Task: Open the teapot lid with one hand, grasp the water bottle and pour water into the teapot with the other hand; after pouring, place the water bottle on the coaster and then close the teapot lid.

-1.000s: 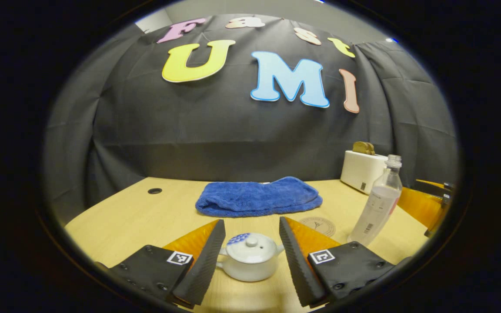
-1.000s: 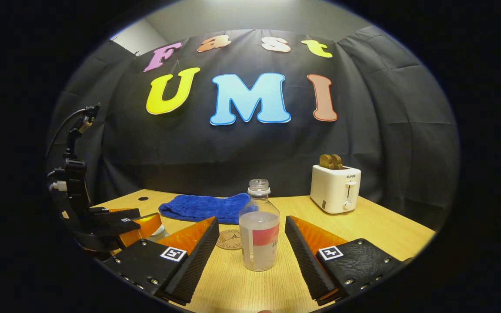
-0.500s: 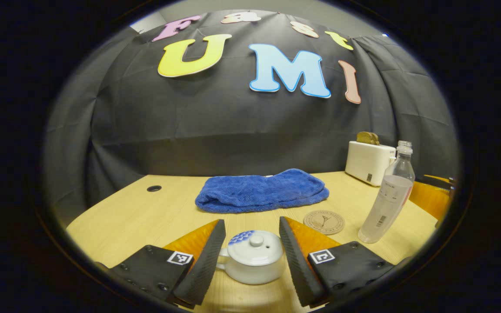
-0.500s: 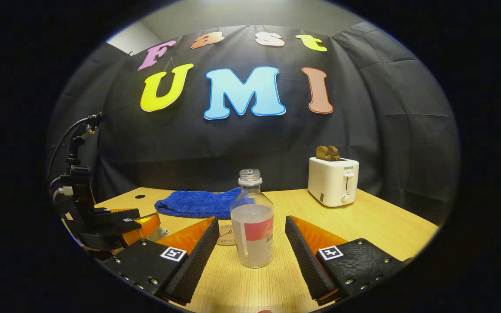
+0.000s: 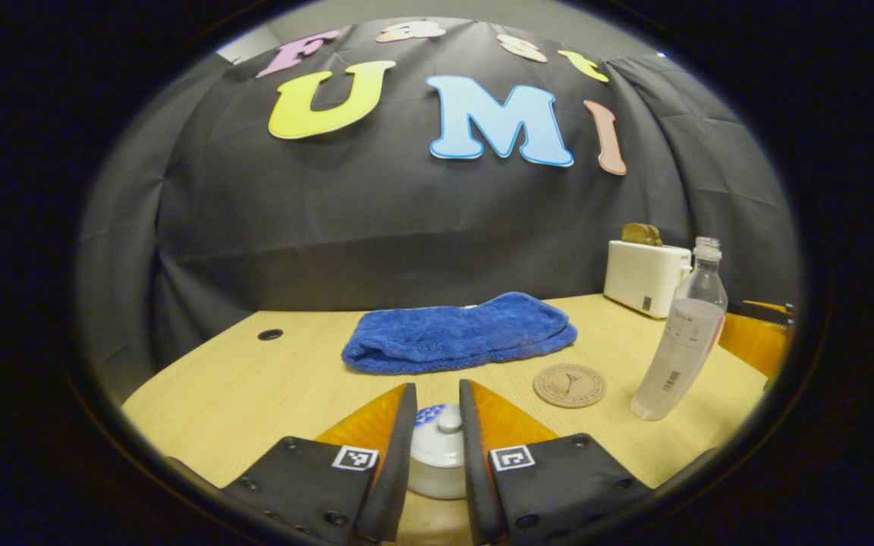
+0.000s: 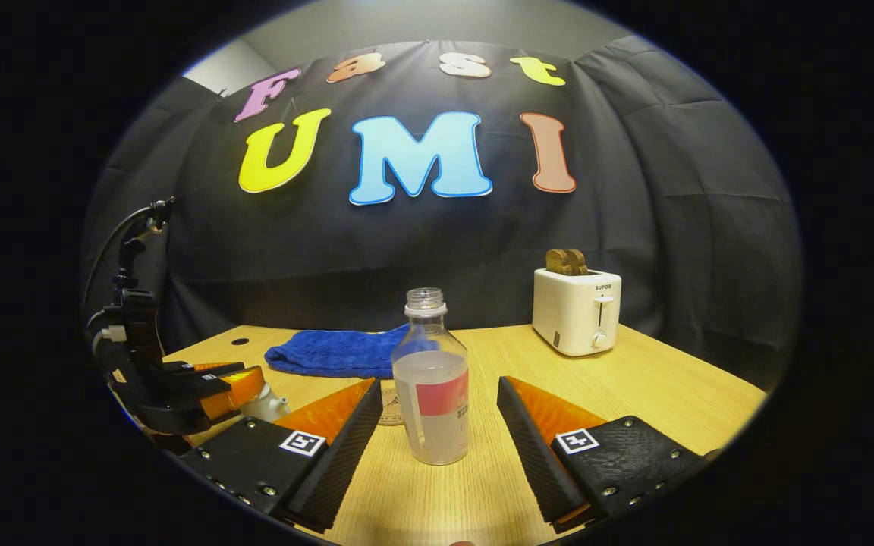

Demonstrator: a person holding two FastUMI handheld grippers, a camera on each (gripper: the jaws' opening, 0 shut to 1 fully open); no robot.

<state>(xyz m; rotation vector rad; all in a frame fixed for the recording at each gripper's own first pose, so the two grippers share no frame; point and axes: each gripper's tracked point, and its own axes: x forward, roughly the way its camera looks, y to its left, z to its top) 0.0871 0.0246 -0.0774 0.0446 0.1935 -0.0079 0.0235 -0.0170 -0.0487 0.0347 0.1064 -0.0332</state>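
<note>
My left gripper (image 5: 437, 436) sits low over the wooden table (image 5: 255, 379), level and pointing at the booth wall, its fingers drawn in close on either side of the knob of the white teapot's lid (image 5: 448, 418); I cannot tell whether they press on it. My right gripper (image 6: 437, 432) is level too, jaws wide apart, with the uncapped water bottle (image 6: 431, 379) standing upright between them, untouched. The round coaster (image 5: 570, 385) lies just left of the bottle in the left gripper view, near the blue towel (image 5: 460, 332).
</note>
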